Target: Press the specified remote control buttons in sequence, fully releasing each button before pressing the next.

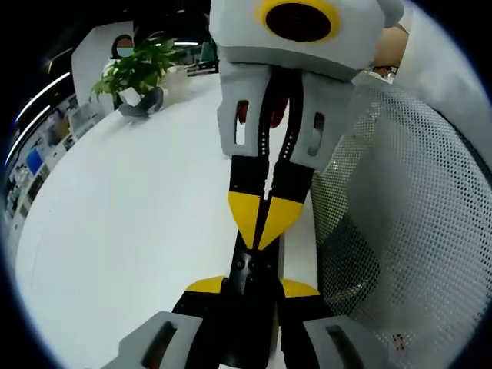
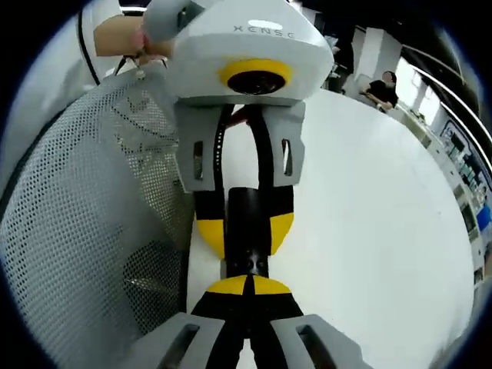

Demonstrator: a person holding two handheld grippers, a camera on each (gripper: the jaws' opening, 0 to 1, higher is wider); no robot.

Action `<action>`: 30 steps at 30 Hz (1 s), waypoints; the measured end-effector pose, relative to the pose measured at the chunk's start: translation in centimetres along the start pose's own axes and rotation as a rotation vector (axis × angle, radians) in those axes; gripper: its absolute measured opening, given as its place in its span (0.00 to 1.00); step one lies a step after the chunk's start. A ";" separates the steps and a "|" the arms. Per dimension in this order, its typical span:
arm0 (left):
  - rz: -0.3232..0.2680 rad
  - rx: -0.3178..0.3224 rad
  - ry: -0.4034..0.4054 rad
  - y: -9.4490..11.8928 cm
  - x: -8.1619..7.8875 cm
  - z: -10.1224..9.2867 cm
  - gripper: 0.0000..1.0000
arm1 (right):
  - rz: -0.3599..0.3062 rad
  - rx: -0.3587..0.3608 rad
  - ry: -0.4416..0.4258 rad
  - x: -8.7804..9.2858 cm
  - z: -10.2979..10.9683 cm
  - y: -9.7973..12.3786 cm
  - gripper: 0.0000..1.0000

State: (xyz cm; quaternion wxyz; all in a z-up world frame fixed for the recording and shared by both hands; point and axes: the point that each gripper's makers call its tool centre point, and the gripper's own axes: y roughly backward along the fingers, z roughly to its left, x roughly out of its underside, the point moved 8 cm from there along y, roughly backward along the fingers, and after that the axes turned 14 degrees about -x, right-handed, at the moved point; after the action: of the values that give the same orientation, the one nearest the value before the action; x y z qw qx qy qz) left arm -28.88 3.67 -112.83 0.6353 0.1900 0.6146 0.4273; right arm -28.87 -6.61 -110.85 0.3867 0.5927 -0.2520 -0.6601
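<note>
The remote (image 1: 247,270) is a slim black bar, held off the white surface (image 1: 131,223) between the two tools, near the edge where a mesh chair back (image 1: 400,223) stands. In the left gripper view the left tongs (image 1: 252,286) grasp it from both sides, yellow tips pressed against its flanks. The right tongs (image 1: 261,219) come in from above with their tips clenched together to a point that rests on the remote's top face. In the right gripper view the same meeting reads mirrored: the right tongs (image 2: 250,286) are clenched with nothing between them, and the left tongs (image 2: 246,231) straddle the remote (image 2: 247,223).

It looks light and stiff, a hard plastic shell that should not bend under a press, though smooth enough to slide if squeezed loosely. The long side edges are the sound place to hold, as now, leaving the button face free. Buttons are too small and dark to pick out, so which one lies under the point cannot be told. A potted plant (image 1: 134,77) stands at the far corner of the surface.
</note>
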 end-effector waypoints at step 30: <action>-0.018 0.001 0.016 0.1 0.1 0.0 0.25 | 0.051 -0.074 -0.011 0.4 -0.4 -0.1 0.04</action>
State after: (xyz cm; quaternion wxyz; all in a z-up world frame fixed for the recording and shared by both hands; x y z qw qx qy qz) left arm -28.94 3.85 -112.82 0.6339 0.1814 0.6218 0.4226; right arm -28.49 -6.81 -111.24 0.4237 0.5678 -0.2446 -0.6620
